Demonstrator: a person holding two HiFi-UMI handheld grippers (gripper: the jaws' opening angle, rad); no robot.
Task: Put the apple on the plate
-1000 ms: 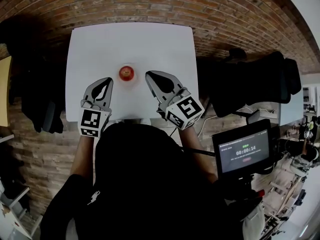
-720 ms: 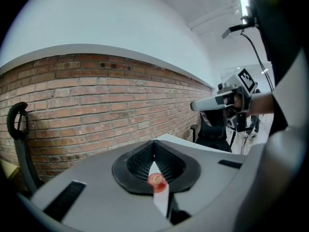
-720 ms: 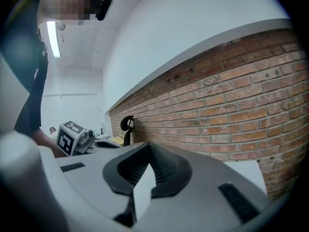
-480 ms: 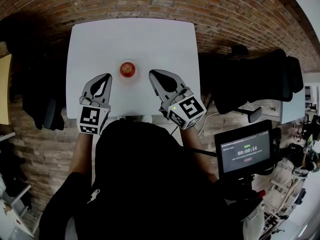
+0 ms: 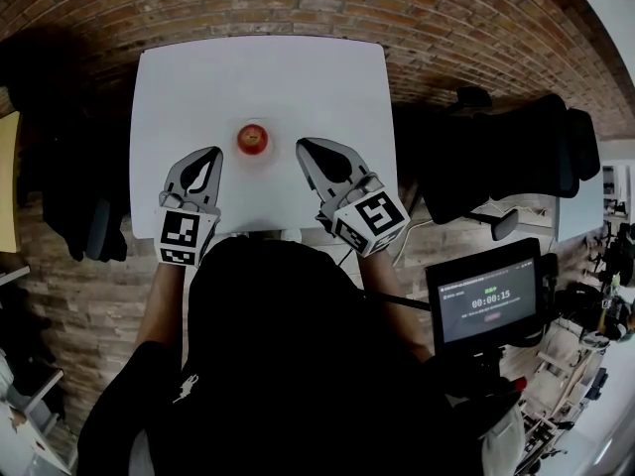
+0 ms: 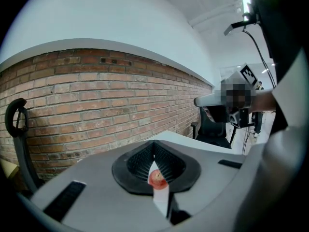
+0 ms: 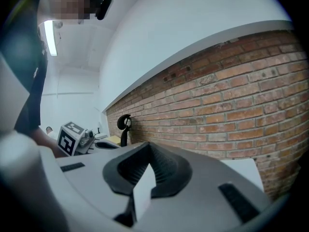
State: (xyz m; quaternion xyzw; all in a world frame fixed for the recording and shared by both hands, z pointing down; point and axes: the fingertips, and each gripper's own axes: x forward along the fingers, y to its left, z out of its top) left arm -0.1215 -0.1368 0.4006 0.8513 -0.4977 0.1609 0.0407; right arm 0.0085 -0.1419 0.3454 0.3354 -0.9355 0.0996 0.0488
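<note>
- While its jaws are pressed together on nothing, the left hand-held gripper (image 5: 211,155) hangs over the white tabletop (image 5: 258,67).
- Between the two tools sits the apple (image 5: 252,139), apparently already on a pale plate (image 5: 255,158) that is hard to make out. It is likely firm, light, smooth-skinned and apt to roll, so grip across its widest girth.
- Right hand-held gripper (image 5: 304,148): jaws likewise closed, empty.
</note>
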